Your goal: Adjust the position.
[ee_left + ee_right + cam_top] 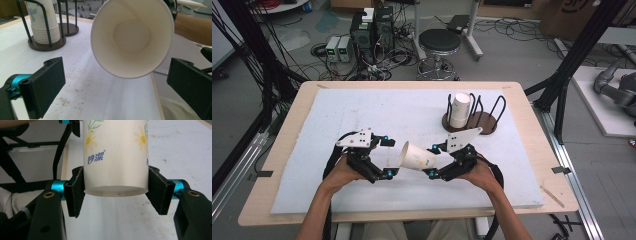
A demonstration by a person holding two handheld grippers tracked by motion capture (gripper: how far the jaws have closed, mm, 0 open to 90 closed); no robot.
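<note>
A white paper cup [417, 156] with yellow flowers and blue print lies sideways in the air above the table's front middle. My right gripper [433, 161] is shut on its base end; in the right gripper view both black pads press the cup [115, 157] near its bottom. The cup's open mouth [132, 37] faces my left gripper [388, 157], which stands open with its jaws wide apart on either side of the rim, not touching it. A stack of matching cups [459, 111] stands upside down in a dark wire rack [478, 121] at the back right.
A white foam sheet [377, 115] covers the wooden table [532, 150]. The rack [47, 46] has a second, vacant round base [70, 29]. Beyond the table stand a black stool [439, 42], electronics boxes [372, 30] and cables on the floor.
</note>
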